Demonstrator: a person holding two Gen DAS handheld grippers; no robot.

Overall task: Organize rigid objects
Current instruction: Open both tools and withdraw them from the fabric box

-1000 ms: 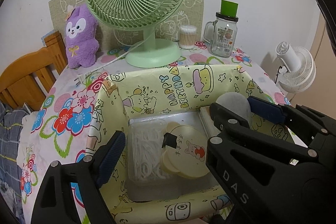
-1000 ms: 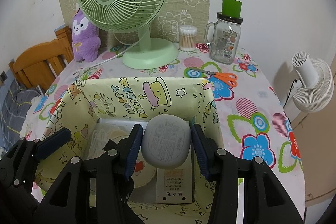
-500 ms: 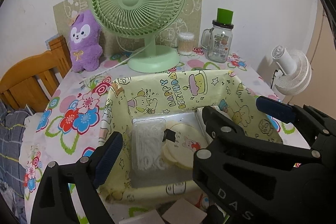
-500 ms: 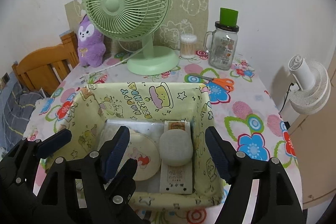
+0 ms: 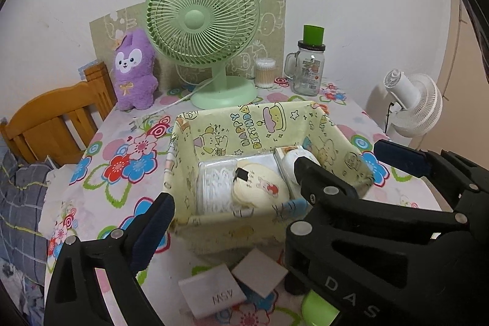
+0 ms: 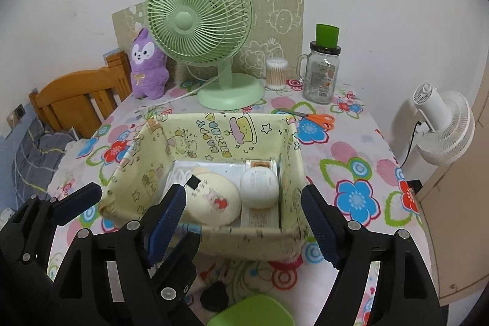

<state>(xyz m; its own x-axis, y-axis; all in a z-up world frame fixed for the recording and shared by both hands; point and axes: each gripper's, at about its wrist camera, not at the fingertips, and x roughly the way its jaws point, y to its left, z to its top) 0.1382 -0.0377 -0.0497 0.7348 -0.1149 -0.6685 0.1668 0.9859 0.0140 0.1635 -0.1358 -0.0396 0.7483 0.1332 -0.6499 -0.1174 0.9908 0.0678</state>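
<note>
The white oval case [image 6: 259,187] lies in the yellow basket [image 6: 214,231], printed "HAPPY BIRTHDAY", near the table's [image 6: 351,148] middle. The right claw [image 6: 244,222] has just been opening, empty; the left claw [image 5: 275,188], marked "DAS", likewise gapes wide, holding nothing.

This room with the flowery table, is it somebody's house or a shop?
Most likely somebody's home, maybe a bedroom corner. A purple plush toy sits on the table by a green desk fan, a wooden chair stands alongside, and a checked blanket lies beside it.

white oval case [image 6: 259,188] lies flat in yellow fabric bin [image 6: 159,155].
</note>
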